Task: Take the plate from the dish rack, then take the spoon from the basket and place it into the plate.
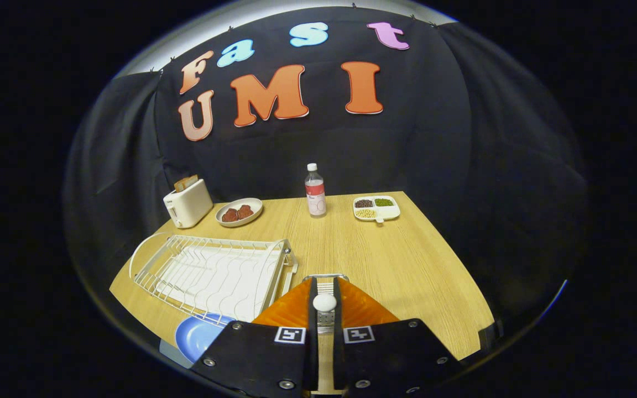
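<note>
My gripper [324,284] points down over a small metal basket [325,276], whose rim and mesh show in the narrow gap between the orange fingers [288,309]. The white rounded end of the spoon [324,302] sits in that gap, and both fingers press on it. The blue plate [199,334] lies flat on the table to the left of the fingers, just in front of the white wire dish rack [213,271]. The rack has no dishes in it. My left finger block hides part of the plate.
At the back of the wooden table [396,260] stand a white toaster [187,203], a bowl of dark red pieces [239,212], a clear bottle [315,190] and a divided white tray of beans [376,208]. Bare table lies right of the fingers.
</note>
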The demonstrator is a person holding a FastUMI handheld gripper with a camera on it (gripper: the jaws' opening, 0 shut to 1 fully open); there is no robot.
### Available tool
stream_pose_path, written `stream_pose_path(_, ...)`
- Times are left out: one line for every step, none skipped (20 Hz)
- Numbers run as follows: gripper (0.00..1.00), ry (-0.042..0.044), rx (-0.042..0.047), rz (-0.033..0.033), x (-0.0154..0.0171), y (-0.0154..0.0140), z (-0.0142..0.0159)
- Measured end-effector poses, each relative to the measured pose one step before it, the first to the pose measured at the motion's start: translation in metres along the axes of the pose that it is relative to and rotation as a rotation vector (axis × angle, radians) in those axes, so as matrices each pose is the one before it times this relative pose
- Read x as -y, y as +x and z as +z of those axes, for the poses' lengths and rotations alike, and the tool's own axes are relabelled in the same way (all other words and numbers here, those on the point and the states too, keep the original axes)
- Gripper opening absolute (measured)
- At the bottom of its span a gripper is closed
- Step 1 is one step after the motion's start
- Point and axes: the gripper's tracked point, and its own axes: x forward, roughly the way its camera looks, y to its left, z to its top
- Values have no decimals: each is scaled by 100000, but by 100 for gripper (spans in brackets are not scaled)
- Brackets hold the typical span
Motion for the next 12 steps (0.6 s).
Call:
stream_pose_path(11, 613, 1325, 256, 79, -512, 751)
stream_pose_path(11, 1171, 1196, 511, 116, -489, 745)
stream_pose_path(11, 1405, 629, 885, -116, -569, 625)
stream_pose_path(11, 928, 911, 565, -98, -552, 603)
stream_pose_path(10, 197, 928, 546, -111, -578, 511)
stream_pose_path(10, -296, 1152, 737, -167, -540, 617)
stream_pose_path(10, -1539, -750, 1019, -298, -396, 24)
stream_pose_path(10, -2262, -382, 511, -203, -457, 58)
stream_pose_path(11, -1030, 689, 1502, -429, -256, 209)
stream_pose_path(11, -243, -461, 2176, -753, -259, -26)
stream_pose_path(10, 33, -621, 2135, -604, -306, -125)
stream_pose_path(10, 598, -322, 2830, -889, -438, -55)
